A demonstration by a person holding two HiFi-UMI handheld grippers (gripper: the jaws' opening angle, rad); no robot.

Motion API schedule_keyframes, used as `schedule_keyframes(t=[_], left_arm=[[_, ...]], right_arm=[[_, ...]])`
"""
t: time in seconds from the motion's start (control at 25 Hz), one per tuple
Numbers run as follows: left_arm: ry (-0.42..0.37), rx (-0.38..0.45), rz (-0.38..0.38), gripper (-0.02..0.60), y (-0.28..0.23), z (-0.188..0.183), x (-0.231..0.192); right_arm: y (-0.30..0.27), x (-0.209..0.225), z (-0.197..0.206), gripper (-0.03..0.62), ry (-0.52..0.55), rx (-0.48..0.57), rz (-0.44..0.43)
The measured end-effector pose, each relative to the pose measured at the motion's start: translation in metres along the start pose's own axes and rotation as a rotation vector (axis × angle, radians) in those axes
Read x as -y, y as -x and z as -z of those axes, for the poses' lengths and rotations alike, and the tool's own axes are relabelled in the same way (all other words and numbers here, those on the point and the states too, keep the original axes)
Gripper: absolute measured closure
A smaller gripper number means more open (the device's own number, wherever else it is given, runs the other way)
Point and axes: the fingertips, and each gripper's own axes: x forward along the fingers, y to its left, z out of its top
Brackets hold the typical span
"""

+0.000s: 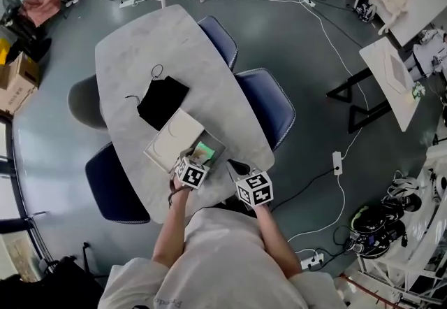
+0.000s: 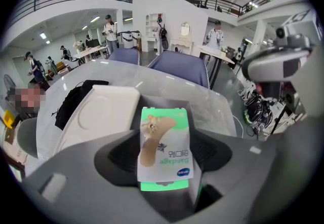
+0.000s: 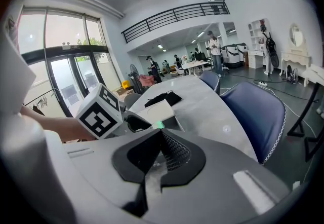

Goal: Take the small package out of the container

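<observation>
A small green and white bandage package stands between the jaws of my left gripper, which is shut on it. In the head view the package shows over the open grey container near the table's front edge, with the left gripper right at it. Behind the package the container's grey wall is visible. My right gripper is shut with nothing in it and hovers just right of the container; in the head view the right gripper sits beside the left one.
The container's white lid lies just left of it, and a black pouch with a cord lies farther up the grey table. Blue chairs stand along the right side and one chair at the left.
</observation>
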Motion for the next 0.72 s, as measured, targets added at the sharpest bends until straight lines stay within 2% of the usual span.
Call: schedule_keyframes(t=[0.36,0.72], left_arm=[[0.062,0.108,-0.043,0.231,0.039,-0.017,0.004],[0.114,0.168,-0.072,0.232,0.077,-0.021,0.034]], right_arm=[[-0.002,-0.020,0.017,0.591,0.033,-0.048,-0.060],[0.029,-0.025,0.020,0.591,0.016,-0.022,-0.058]])
